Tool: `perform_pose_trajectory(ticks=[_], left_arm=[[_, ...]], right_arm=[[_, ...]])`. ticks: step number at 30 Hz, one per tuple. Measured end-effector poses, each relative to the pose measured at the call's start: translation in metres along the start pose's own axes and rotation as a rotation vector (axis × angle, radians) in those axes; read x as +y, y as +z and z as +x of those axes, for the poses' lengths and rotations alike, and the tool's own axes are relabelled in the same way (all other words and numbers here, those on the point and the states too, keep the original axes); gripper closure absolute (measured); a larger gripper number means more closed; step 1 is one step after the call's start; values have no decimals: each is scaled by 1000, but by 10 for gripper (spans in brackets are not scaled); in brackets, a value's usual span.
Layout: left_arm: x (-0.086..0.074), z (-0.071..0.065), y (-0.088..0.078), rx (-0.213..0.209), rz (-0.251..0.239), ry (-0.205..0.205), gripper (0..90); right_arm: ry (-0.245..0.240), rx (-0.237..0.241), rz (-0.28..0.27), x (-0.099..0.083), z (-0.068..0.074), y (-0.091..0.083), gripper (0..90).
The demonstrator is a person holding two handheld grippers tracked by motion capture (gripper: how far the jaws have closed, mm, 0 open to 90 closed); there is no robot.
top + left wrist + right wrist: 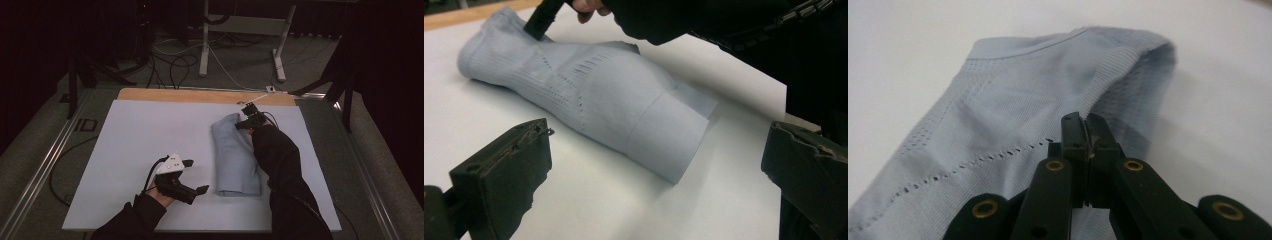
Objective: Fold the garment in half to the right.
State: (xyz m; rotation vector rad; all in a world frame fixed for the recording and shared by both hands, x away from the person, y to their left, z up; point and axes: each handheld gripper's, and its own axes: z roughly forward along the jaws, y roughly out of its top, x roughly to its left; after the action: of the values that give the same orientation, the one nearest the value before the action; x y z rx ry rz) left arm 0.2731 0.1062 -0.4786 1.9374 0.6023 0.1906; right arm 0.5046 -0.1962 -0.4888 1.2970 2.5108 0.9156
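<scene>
1. The left gripper (192, 176) hovers with jaws wide apart and empty, just left of the garment.
2. The folded pale-blue garment (234, 157) lies on the white board (135, 135); folding looks partly done.
3. The right gripper (246, 121) is pinched closed on the garment's far edge.

The white surface (135, 135) is lying bare across its whole left half, giving a hand free passage there. The folded pale-blue garment (232, 160) is taking up the middle-right strip. The left tongs (192, 175) are hovering just beside its near end, jaws spread wide. The right forearm (282, 165) is stretching along the garment's right edge, blocking approach from that side, with the right tongs (248, 120) pinched on the far end.
</scene>
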Motion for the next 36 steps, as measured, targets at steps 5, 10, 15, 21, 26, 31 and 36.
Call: perform_pose_trajectory(ticks=[5, 10, 15, 21, 26, 31, 36], left_arm=[[-10, 7, -9, 34, -9, -25, 6], [-19, 13, -18, 75, -5, -36, 6], [-25, 19, -28, 101, -11, -53, 6], [-30, 21, -36, 139, -19, -29, 6], [-37, 22, -36, 141, -8, -32, 6], [-43, 21, -34, 145, 4, -28, 6], [-45, 21, -35, 148, -5, -32, 6]], right_arm=[[-8, -56, -17, 1, 0, -6, 896], [-31, -134, -20, 2, 3, -12, 898], [-17, -170, -4, 1, -2, -14, 897], [15, -168, 11, -5, -5, -1, 896], [17, -147, 10, -9, -4, 12, 896], [18, -176, 24, -12, -4, 19, 895], [13, -206, 13, -14, -5, 17, 892]])
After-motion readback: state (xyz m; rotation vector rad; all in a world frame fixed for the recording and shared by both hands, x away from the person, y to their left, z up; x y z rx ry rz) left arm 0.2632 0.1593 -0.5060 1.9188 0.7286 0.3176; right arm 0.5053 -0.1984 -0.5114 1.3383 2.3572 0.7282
